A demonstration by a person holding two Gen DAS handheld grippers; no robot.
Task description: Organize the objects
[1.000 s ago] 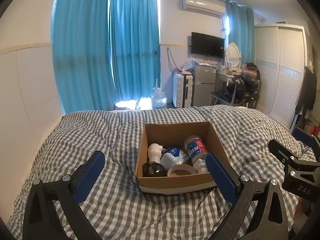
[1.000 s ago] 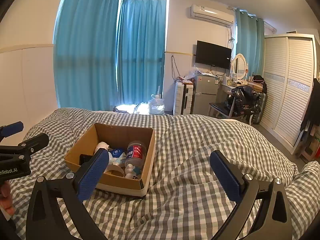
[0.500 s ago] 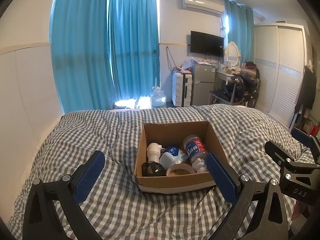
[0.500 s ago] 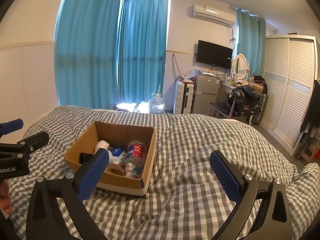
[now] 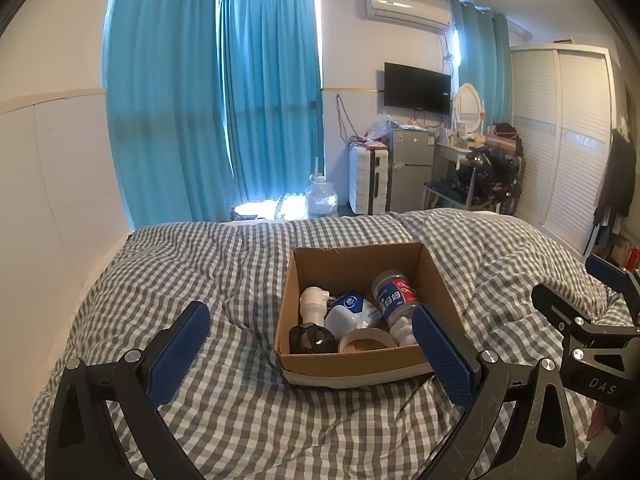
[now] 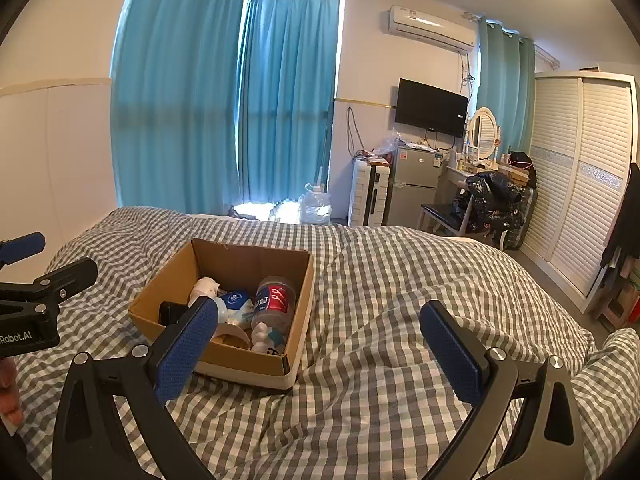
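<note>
Bottle (image 5: 394, 295) lying in box (image 5: 360, 364), cap toward camera, both grippers open

The right gripper (image 6: 320, 340) is hovering over the checked bed (image 6: 380, 292), fingers (image 6: 450, 346) spread wide with nothing between them. A cardboard box (image 6: 296, 320) is sitting on the bed ahead and to the left, holding a jar (image 6: 274, 306), a tape roll (image 6: 234, 334), a white bottle (image 6: 204, 286) and a black item (image 6: 170, 312). The left gripper (image 6: 28, 280) is poking in at the left edge, well apart from the box.
</note>
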